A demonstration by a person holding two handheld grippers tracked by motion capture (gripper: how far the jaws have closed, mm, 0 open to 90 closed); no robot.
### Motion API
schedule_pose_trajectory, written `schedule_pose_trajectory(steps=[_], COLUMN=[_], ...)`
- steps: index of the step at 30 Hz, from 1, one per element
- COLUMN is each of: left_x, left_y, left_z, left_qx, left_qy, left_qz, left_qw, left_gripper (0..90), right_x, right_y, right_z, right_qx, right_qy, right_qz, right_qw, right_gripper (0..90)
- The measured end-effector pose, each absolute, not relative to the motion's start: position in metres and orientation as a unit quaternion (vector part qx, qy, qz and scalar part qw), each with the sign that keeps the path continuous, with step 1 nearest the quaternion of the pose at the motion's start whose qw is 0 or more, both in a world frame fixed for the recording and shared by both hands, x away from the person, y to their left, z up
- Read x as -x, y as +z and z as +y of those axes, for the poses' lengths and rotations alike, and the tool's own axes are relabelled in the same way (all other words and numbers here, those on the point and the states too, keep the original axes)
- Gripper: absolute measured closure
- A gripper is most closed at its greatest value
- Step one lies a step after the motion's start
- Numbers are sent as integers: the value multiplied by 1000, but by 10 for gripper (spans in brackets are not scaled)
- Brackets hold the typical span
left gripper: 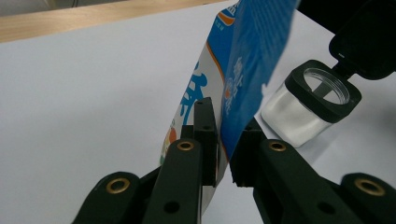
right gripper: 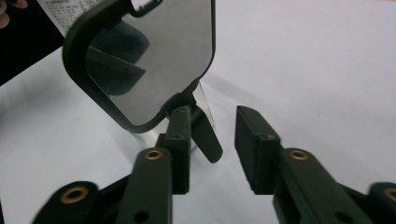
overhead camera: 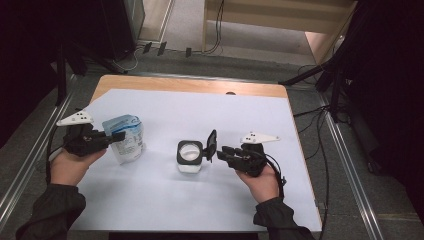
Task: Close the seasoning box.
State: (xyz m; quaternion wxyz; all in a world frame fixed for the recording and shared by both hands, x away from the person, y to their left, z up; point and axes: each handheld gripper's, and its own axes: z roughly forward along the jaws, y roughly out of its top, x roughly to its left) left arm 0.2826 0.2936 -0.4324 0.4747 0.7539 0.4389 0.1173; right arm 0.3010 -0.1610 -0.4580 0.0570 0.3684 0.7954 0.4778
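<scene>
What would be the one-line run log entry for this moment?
left gripper: jaws shut on pouch | right gripper: jaws open beside flip lid | jar: open, white powder inside, on white sheet

A white sheet [overhead camera: 200, 200] covers the wooden surface [overhead camera: 190, 86], with grey floor [overhead camera: 190, 27], loose cables [overhead camera: 218, 25] and a pale shelf [overhead camera: 280, 20] beyond its far edge.

On the surface [overhead camera: 150, 200], the pouch [overhead camera: 125, 137] stands at the left between my left fingers [left gripper: 205, 135]. The jar [overhead camera: 190, 156] sits right of it, mid-surface, its raised lid [overhead camera: 212, 145] just beside my right fingers [right gripper: 180, 140].
</scene>
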Motion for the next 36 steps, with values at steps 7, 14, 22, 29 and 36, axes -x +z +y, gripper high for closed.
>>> schedule_pose_trajectory(steps=[7,14,22,29,36], left_x=[-281,-283,-285,-280,-273], left_y=[-437,-439,-447,-453,-456], left_z=[293,292,292,295,298], left_qx=[-752,-753,-754,-757,-756], left_qy=[115,112,110,119,116], left_qz=[440,441,450,453,456], left_qw=[478,476,466,456,455], left_gripper=[760,697,512,442,428], right_x=[-302,-299,-301,-305,-313], right_y=[-454,-445,-444,-446,-450], right_z=[-157,-156,-153,-144,-138], right_qx=[-364,-355,-358,-356,-364], right_qy=[485,507,520,516,520], right_qz=[793,782,772,777,771], right_qw=[61,79,71,66,49], right_gripper=[849,900,900,900,900])
